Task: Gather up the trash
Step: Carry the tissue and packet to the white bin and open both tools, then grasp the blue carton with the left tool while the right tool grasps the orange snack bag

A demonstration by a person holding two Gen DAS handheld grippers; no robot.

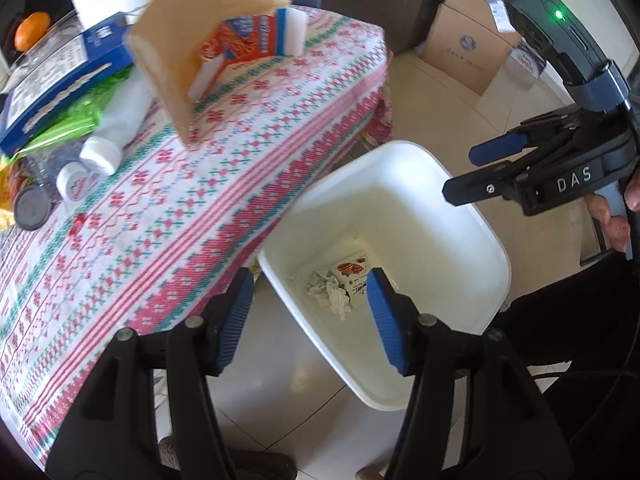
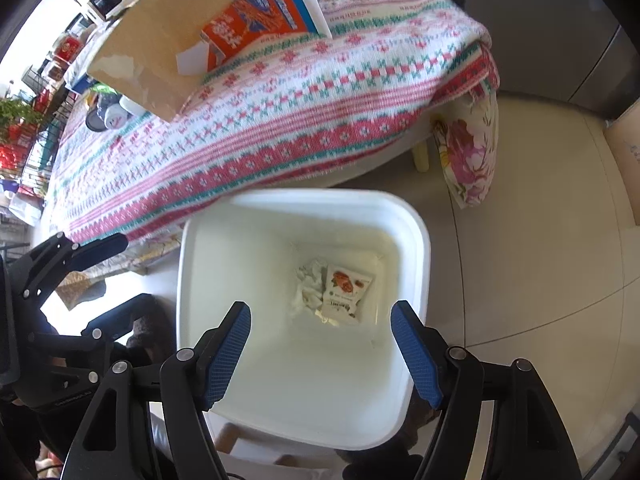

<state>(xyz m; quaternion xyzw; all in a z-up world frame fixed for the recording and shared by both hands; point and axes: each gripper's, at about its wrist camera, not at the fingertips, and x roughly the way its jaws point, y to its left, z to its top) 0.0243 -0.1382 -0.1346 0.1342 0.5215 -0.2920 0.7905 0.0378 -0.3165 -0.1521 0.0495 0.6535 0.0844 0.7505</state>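
Left gripper (image 1: pixel 312 312), right gripper (image 2: pixel 320 332): jaws wide, empty, above bin (image 2: pixel 420 240).

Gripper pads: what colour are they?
Blue, on black arms; the right gripper shows it best, right wrist view.

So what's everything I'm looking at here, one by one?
bin: one, white, on the floor beside the table
crumpled tissue: one, white, bin bottom
snack packet: one, white and red, beside the tissue
table: one, patterned red-green cloth
cardboard piece: one, brown, on the table
orange carton: one, against the cardboard
left gripper: open, empty
right gripper: open, empty, above the bin
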